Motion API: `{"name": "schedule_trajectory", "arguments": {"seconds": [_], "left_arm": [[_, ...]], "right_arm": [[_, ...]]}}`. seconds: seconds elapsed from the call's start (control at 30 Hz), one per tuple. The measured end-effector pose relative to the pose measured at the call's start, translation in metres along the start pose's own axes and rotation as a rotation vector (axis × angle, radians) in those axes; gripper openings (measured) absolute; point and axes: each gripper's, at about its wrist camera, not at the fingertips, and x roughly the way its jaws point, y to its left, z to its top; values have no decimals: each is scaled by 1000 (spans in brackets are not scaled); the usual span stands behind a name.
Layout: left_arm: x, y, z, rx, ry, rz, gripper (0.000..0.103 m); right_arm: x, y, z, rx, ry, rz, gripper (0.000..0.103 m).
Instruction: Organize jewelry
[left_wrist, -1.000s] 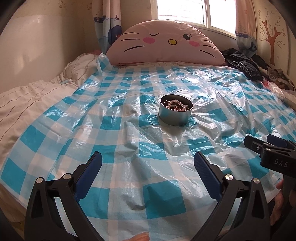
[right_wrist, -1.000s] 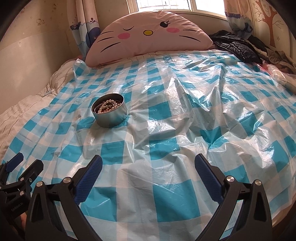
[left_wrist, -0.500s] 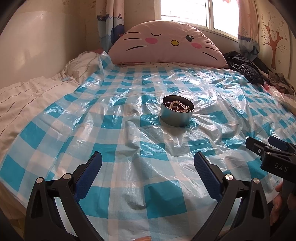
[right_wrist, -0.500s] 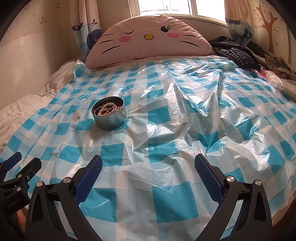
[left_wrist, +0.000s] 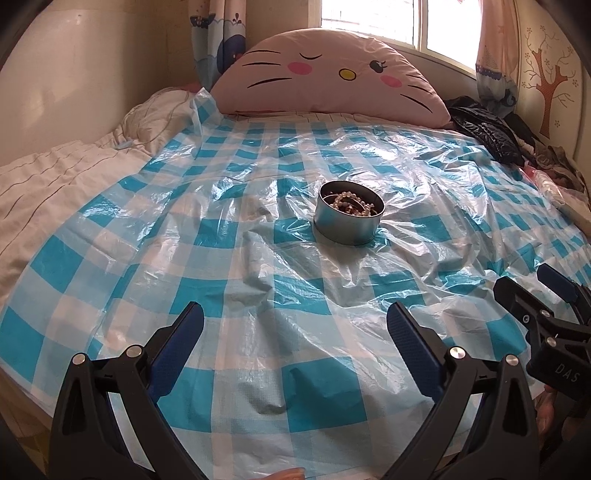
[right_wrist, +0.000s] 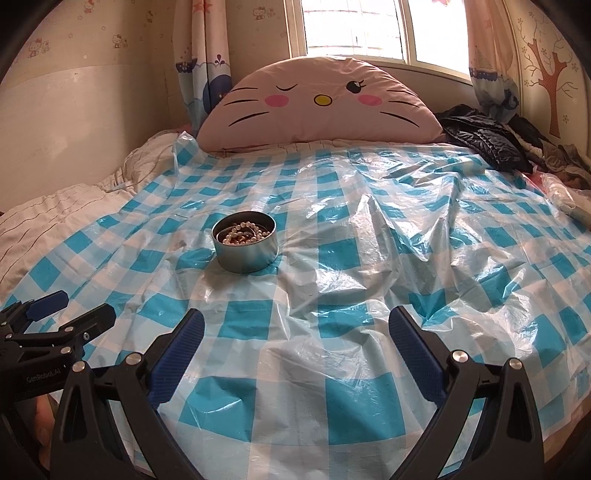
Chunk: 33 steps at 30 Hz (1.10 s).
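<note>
A round silver tin (left_wrist: 349, 222) stands on the blue-checked plastic sheet (left_wrist: 236, 295) in the middle of the bed; it also shows in the right wrist view (right_wrist: 245, 246). Pearl bead jewelry (left_wrist: 351, 205) lies piled inside it, seen too in the right wrist view (right_wrist: 242, 233). My left gripper (left_wrist: 295, 332) is open and empty, low over the near part of the sheet, well short of the tin. My right gripper (right_wrist: 295, 334) is open and empty, to the right of the left one. Each gripper shows at the edge of the other's view.
A big pink cat-face pillow (left_wrist: 328, 74) leans at the head of the bed. Dark clothes (left_wrist: 487, 129) are piled at the far right. A white quilt (left_wrist: 55, 173) lies along the left side. A wall and window stand behind.
Both cameras have tilted up and drawn back a little, so the tin sits lower and farther in view. Both grippers stay open and empty.
</note>
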Motion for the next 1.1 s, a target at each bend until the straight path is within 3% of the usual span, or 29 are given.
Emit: {"name": "schedule_trajectory", "arguments": {"seconds": [0.13,0.27,0.53,1.1], "left_arm": [[1,2,3,12,3,-27,95],[-2,2,2,17,-26,-51,96],[-2,-4,-4,38,-54,41,95],[-7,-8,-7,63,-79,91,96]], "right_arm": [[0,-1,0,3,1,29,96],[9,-4,2,25,49,-8,96],[16,-14,1,75,82,-52,96],[20,-16,-1,93,116,-79,96]]}}
